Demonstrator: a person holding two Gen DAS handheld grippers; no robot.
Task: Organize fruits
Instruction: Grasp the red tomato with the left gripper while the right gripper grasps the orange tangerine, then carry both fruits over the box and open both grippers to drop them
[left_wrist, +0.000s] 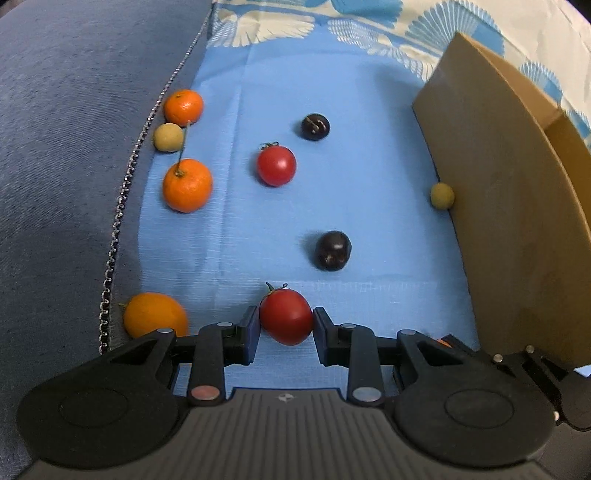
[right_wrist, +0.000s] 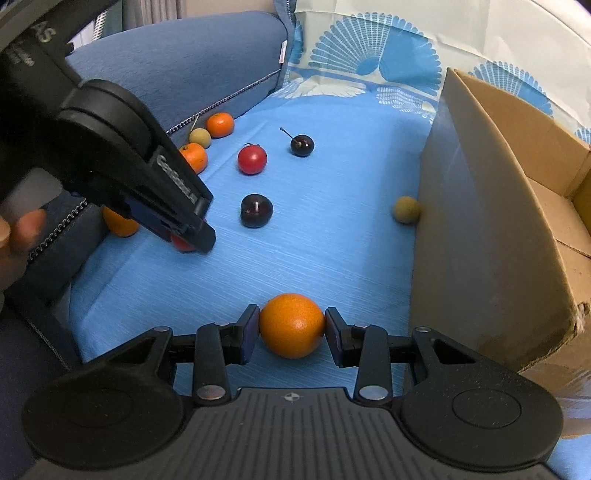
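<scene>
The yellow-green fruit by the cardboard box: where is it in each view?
Left wrist: yellow-green fruit at right of centre, against the cardboard box.
Right wrist: same fruit right of centre, beside the box.
Shared landmark: stemmed dark cherry.

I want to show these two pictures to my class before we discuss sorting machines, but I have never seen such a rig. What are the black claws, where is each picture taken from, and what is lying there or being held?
There is no robot here: a person holds a two-finger clamp in each hand, each with a camera looking along its fingers.

In the left clamp's picture, the left gripper is shut on a red tomato. In the right clamp's picture, the right gripper is shut on an orange.

On the blue cloth lie another tomato, two dark cherries, small oranges and two yellowish round fruits. A cardboard box stands on the right.
</scene>
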